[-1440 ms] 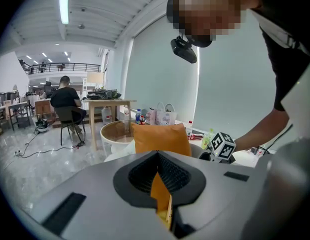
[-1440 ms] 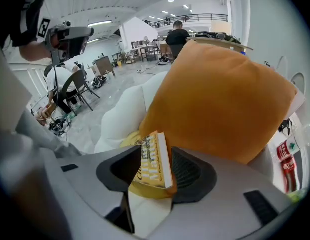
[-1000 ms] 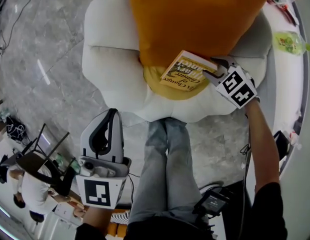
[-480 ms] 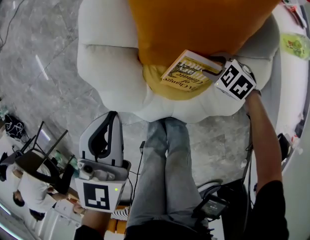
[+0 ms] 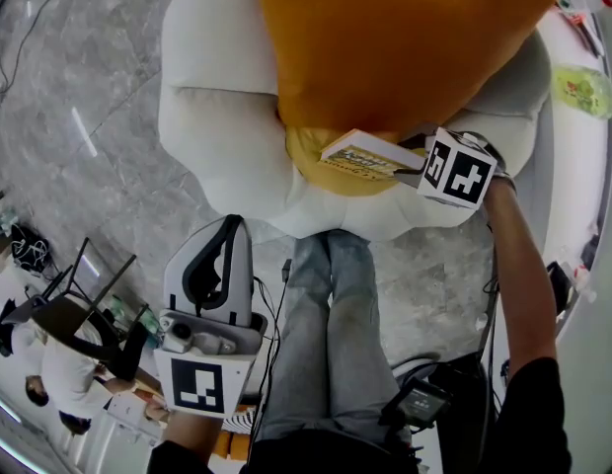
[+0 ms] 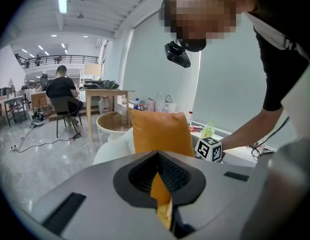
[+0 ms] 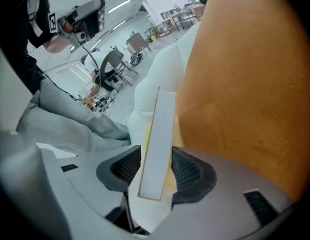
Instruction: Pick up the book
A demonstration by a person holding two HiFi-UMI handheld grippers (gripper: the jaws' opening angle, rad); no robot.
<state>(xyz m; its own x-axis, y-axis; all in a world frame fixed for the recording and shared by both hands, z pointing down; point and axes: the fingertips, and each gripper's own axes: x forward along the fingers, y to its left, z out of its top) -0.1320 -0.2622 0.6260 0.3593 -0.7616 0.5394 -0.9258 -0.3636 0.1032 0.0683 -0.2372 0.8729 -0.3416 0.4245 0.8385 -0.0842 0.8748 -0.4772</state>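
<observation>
Gripping the book (image 5: pixel 370 154) by its right-hand end, the right gripper (image 5: pixel 415 158) has it between both pads. Its jaws have just been closing. In the right gripper view the white page block fills the gap, with a pad against each cover. Left gripper (image 5: pixel 228 227): clenched on nothing, held low beside the person's jeans (image 5: pixel 331 344), well apart from the work.

Location: the book is at the front edge of the white padded seat (image 5: pixel 217 126), at the foot of the big orange cushion (image 5: pixel 405 38), which leans over it. Its free end hangs over a yellow fold of fabric (image 5: pixel 316 161).

Likely risks:
- The hold is on one end only, so most of the book's length hangs unsupported. It could droop, pivot in the pads or slide out on the way up.
- A soft cover may flex, and the pages may fan open at the free end.
- The cushion sits just beside the upper cover. Lifting straight up could rub against it and twist the book loose, so drawing it toward the seat's front edge first looks safer.

Appearance: a slim paperback with a yellow cover and dark print, too slanted to read here. The page edges are clean and white. It is tilted, and the head view shows it nearly edge-on.
</observation>
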